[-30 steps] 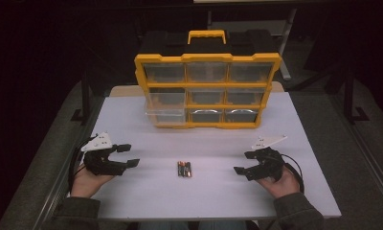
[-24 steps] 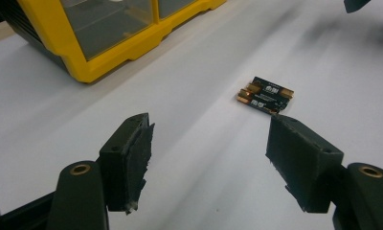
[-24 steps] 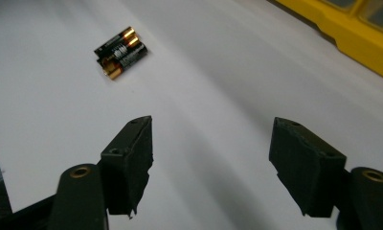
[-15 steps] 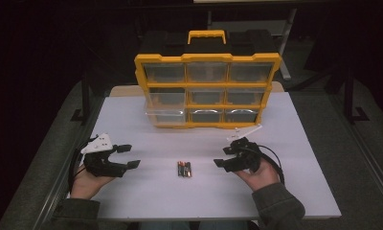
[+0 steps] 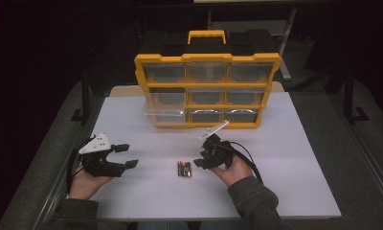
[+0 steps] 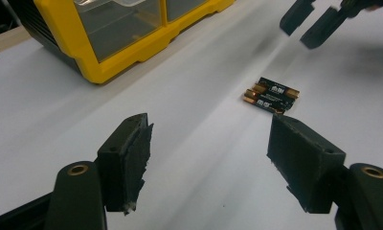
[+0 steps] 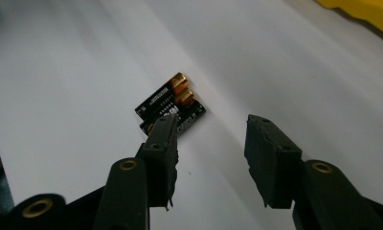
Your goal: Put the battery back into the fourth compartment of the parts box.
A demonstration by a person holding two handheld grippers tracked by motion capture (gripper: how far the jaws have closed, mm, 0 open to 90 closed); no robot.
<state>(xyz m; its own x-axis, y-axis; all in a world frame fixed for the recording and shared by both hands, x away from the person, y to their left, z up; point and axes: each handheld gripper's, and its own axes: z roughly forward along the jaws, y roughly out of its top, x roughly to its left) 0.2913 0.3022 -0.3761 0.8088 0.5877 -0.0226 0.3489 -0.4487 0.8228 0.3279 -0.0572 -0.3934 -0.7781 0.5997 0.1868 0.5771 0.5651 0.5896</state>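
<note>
Since a second ago the right gripper [image 5: 202,160] has slid across the table from the right-hand side to just beside the batteries [image 5: 184,168], and its jaws have just been closing, though nothing sits between them yet. In the right gripper view they stand apart, with the batteries [image 7: 171,110] lying just ahead of the left-hand jaw, off to one side of the gap rather than centred in it. The left gripper [image 5: 124,156] has kept its place, jaws wide apart and empty; from it the batteries [image 6: 271,95] lie ahead and to the right, well apart.

The step in hand looks like picking up the batteries. To do it well, the right gripper probably needs to shift sideways until the pack sits squarely between the pads, come down to the white table [image 5: 295,158], and close across the short width so the cells do not roll apart.

Beyond the right gripper stands the yellow organiser [image 5: 208,91] with its clear drawers, near but not in the path. Nothing lies between the jaws and the batteries.
</note>
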